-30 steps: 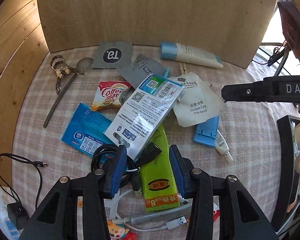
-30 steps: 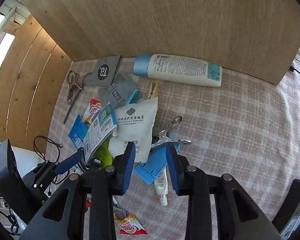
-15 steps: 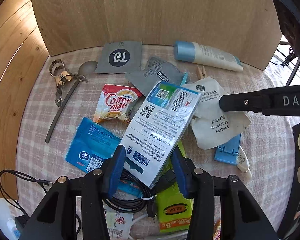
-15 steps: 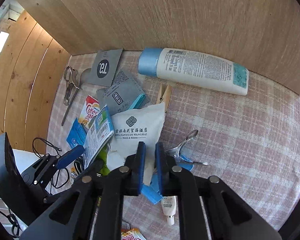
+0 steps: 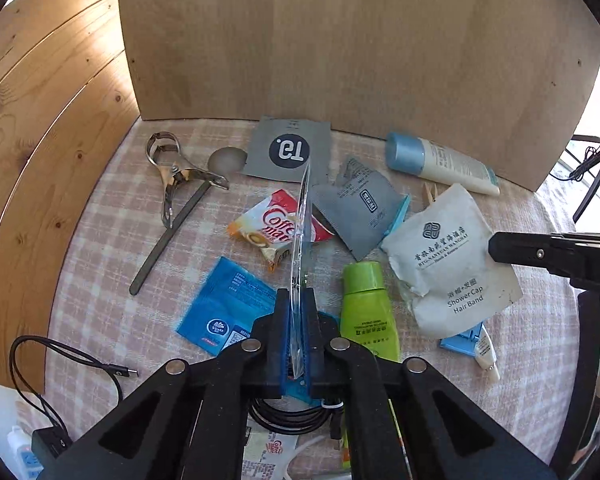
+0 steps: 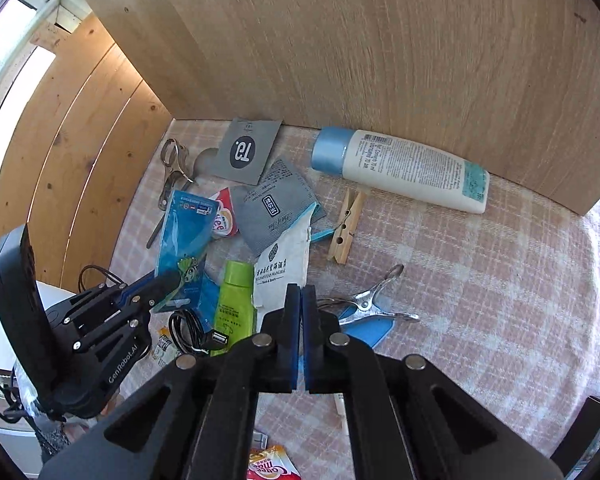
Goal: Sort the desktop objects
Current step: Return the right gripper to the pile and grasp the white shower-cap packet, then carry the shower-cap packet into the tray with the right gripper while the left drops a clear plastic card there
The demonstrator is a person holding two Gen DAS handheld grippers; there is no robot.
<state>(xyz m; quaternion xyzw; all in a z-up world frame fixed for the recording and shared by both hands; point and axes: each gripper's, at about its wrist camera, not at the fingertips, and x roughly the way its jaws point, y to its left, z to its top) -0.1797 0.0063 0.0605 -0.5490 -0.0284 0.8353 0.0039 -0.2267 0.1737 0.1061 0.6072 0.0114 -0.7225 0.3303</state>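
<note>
Clear blister pack point(image 5: 301, 240) edge-on in left tool point(image 5: 296, 300), long axis pointing away

The grey packet point(image 5: 288, 148) far ahead of the tongs says "T3." upside down. The red and white sachet point(image 5: 278, 226) just ahead of them says "Coffee mate". The white pouch point(image 5: 448, 260) to their right says "Shower Cap" and "Hair Band". In the right wrist view, the black arm point(image 6: 100, 344) to the left says "CenRobot.AI".

left hand-held gripper point(image 5: 298, 334) clamping blister pack point(image 5: 302, 236) edge-on
</note>
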